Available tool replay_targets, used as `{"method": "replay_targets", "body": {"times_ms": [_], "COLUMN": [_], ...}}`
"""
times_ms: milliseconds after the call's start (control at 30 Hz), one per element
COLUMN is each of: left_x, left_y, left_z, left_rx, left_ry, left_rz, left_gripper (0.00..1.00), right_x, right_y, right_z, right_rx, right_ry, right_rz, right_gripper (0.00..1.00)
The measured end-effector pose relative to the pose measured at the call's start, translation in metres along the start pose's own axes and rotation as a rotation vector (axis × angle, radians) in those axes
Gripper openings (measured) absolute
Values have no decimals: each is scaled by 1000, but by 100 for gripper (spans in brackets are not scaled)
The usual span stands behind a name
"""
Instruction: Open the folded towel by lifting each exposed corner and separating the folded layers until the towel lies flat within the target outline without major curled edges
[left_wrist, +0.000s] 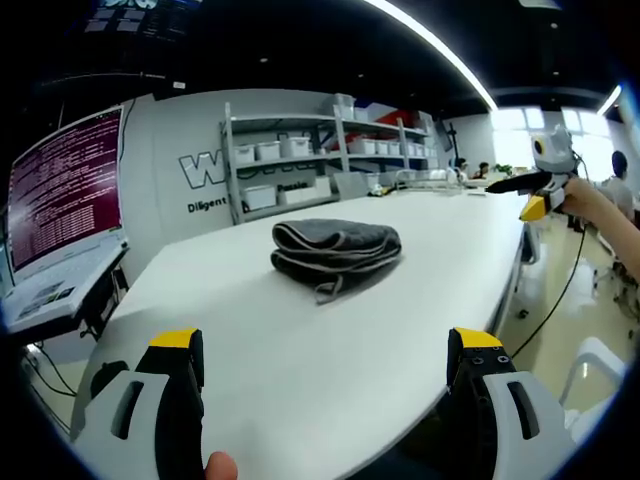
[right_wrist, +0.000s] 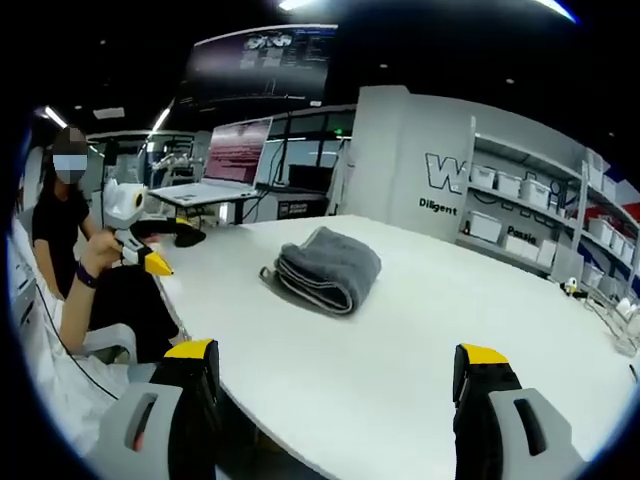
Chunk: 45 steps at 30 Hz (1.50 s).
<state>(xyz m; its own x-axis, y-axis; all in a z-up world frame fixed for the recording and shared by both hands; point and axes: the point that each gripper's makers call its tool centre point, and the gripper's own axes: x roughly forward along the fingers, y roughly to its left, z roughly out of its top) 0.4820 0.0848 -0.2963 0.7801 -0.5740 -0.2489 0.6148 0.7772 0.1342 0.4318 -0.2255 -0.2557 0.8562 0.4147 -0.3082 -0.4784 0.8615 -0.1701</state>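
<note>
Left gripper view: your left gripper is spread wide, its yellow-tipped jaws over the near edge of the white table, with nothing between them. The folded grey towel lies ahead at mid-table, well apart from the jaws. Your right gripper shows at the far right, beyond the table edge; its jaw spacing cannot be judged here.

Right gripper view: your right gripper is likewise wide open and empty above the table edge. The towel lies folded ahead. Your left gripper appears at left, beside the table edge, held by a seated person.
</note>
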Motion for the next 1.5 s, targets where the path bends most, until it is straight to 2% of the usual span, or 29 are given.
{"method": "replay_targets", "body": {"times_ms": [333, 433, 733, 1033, 1267, 1500], "left_x": [-3, -4, -2, -1, -3, -4], "left_y": [2, 4, 1, -4, -3, 0], "left_z": [1, 2, 6, 11, 11, 11], "left_rx": [4, 8, 23, 42, 43, 42], "left_ry": [-5, -6, -7, -8, -5, -5], "left_rz": [12, 17, 14, 8, 12, 17], "left_gripper": [100, 100, 100, 100, 100, 100], "right_x": [42, 60, 107, 146, 175, 199], "right_y": [8, 13, 26, 34, 50, 60], "right_z": [20, 24, 35, 50, 58, 59], "right_rx": [-152, -220, -344, -395, -369, -387], "right_ry": [65, 92, 153, 151, 132, 149], "right_rz": [16, 14, 40, 59, 98, 124], "right_gripper": [96, 96, 92, 85, 82, 71]}}
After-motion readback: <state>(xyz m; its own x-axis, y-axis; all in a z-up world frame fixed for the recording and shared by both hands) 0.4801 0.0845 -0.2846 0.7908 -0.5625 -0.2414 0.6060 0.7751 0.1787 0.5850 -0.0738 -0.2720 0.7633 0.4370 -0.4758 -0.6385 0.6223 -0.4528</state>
